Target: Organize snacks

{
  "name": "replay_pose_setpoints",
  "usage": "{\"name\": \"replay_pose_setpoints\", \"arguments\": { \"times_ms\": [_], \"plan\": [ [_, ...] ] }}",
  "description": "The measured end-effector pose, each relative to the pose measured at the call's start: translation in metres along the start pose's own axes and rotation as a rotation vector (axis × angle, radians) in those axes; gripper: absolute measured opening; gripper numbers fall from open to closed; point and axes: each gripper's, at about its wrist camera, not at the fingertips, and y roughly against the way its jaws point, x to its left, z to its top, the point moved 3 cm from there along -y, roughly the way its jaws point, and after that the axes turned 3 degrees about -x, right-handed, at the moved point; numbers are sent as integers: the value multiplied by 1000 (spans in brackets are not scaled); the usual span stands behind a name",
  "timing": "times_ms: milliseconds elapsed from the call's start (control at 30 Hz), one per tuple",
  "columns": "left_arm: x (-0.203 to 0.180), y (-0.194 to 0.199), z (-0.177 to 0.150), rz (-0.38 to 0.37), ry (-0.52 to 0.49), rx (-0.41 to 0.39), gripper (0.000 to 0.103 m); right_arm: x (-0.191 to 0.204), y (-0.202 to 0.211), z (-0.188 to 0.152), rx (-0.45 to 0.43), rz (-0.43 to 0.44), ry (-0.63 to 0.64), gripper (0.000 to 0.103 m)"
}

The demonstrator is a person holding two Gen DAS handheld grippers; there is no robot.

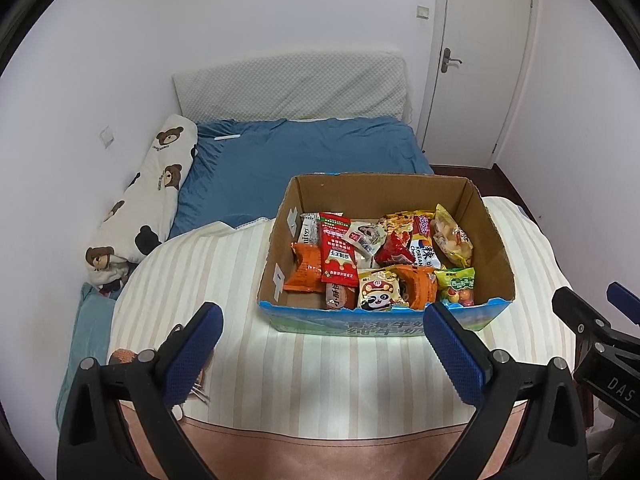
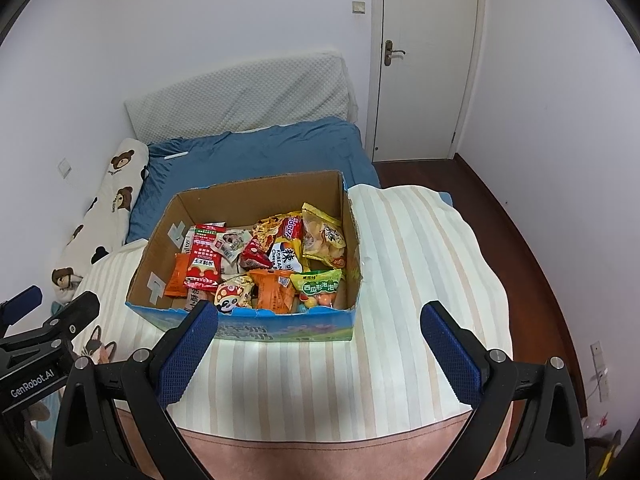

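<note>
white walls and a closed door (image 2: 428,60) frame a small bedroom, where a bed with a blue sheet (image 1: 296,152) runs back to a pale headboard cushion and a bear-print pillow (image 1: 148,196) lies along the wall. nearer the cameras a striped cream cover (image 1: 340,376) is spread over a rounded surface, and on it stands an open cardboard box (image 1: 486,216) with a blue printed front.

the snacks (image 1: 380,256) all lie inside that box, loose and overlapping: a red packet (image 1: 338,256) across orange ones, a panda-face pouch (image 1: 378,290) at the near wall, a yellow chip bag (image 1: 452,236) leaning at the far right, and a green candy bag (image 2: 318,284) in the near right corner. none shows on the cover outside the box. they sit in a jumble, not in rows, so this would suit either a pile waiting to be sorted or one just gathered into the box.

the left tool (image 1: 324,344) hangs short of the box front with its blue pads spread wide and nothing between them. the right tool (image 2: 318,344) is likewise spread and empty, just before the box's near wall. both likely sit back and open so the whole box stays in view and either can reach in.
</note>
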Motion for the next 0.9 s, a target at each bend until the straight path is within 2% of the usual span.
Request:
{"name": "replay_pose_setpoints", "arguments": {
  "times_ms": [900],
  "plan": [
    [-8,5,-2,-18,-10,-8,103,0,9,4,-11,4,-13,103]
  ]
}}
